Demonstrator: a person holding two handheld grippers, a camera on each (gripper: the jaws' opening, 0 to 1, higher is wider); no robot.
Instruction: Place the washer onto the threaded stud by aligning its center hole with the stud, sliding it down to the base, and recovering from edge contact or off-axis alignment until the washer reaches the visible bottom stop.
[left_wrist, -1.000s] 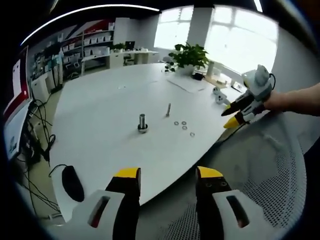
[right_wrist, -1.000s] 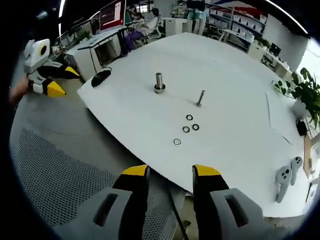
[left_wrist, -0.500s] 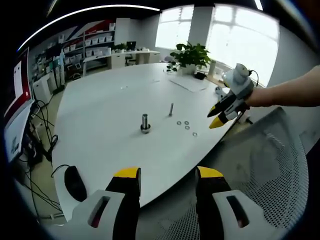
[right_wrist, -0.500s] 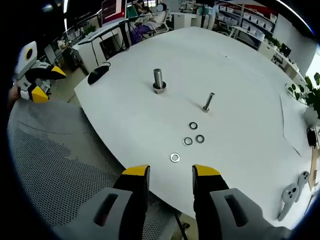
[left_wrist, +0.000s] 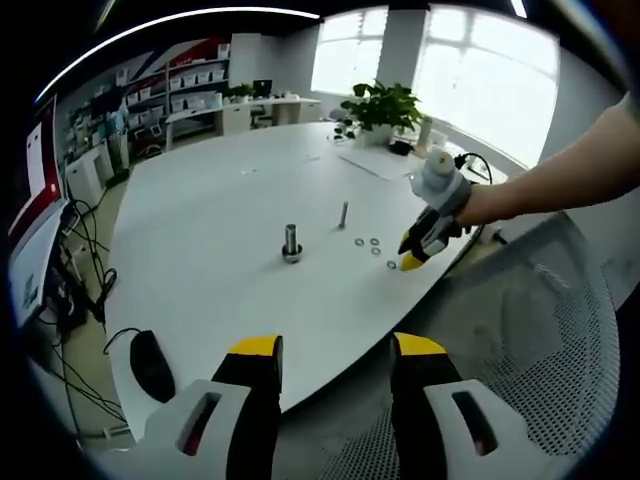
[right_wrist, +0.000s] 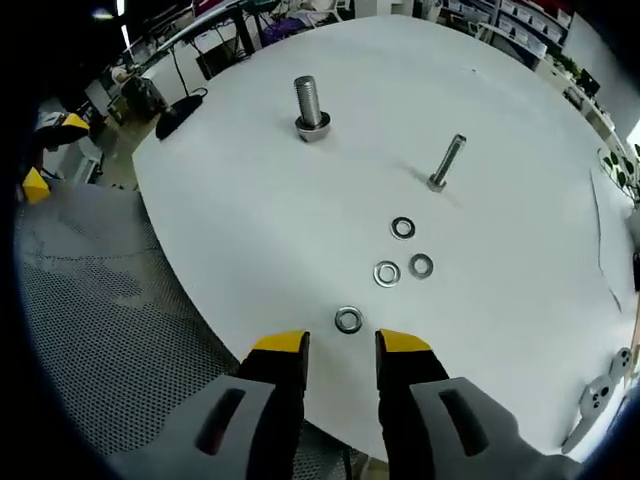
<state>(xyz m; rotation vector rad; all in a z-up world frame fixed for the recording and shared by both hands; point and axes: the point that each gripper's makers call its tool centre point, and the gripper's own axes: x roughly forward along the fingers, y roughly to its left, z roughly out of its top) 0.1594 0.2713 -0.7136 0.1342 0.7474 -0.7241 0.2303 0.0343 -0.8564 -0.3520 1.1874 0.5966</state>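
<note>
White and broad, the round table (right_wrist: 520, 330) carries two upright threaded studs: a thick stud (right_wrist: 310, 105) standing in a nut-like base, and a thinner stud (right_wrist: 447, 163) leaning slightly beside it. Four washers lie flat near the table edge, apart from both studs. The nearest washer (right_wrist: 348, 320) sits just ahead of the right gripper (right_wrist: 342, 345), whose yellow-tipped jaws stand slightly apart with nothing between them. The left gripper (left_wrist: 333, 350) hangs off the table edge, jaws spread wide, holding nothing. A black mouse (left_wrist: 146, 366) rests nearby.
</note>
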